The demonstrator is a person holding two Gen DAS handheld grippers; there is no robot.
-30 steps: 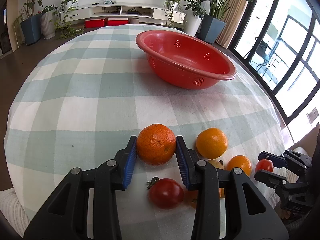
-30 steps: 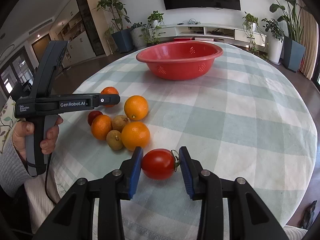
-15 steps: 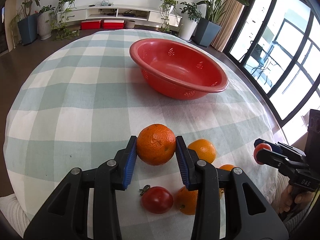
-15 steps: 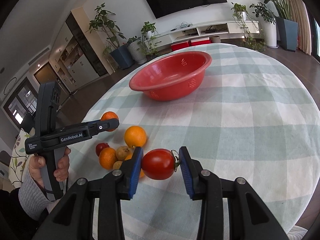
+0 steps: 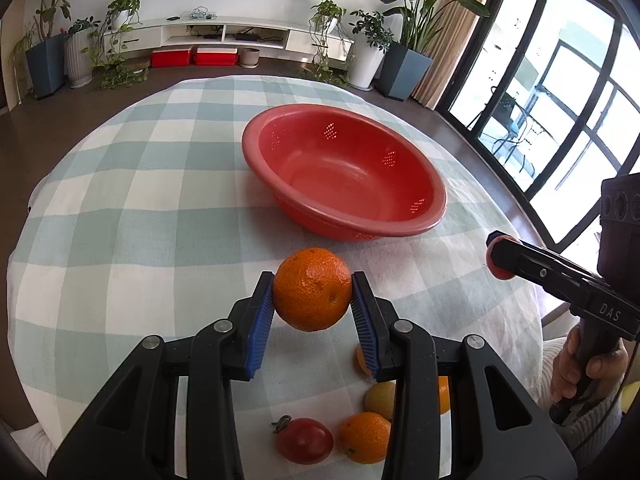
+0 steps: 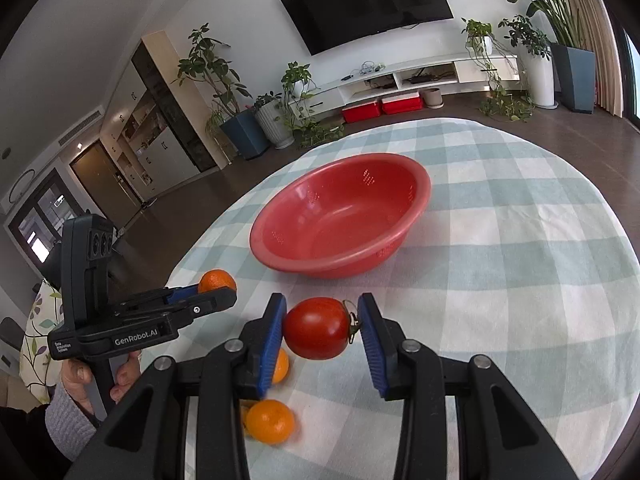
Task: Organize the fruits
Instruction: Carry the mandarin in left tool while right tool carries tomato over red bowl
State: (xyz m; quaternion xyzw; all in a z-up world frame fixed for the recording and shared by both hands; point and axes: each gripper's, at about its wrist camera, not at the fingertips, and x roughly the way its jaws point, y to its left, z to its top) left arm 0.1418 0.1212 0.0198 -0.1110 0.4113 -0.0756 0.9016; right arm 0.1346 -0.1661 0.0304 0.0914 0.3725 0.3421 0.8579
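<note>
The left gripper clamps an orange above the desk, the red bowl at 1 o'clock. The right gripper pinches a tomato, stem pointing to 3 o'clock. Only the left view shows a second tomato lying below.
</note>
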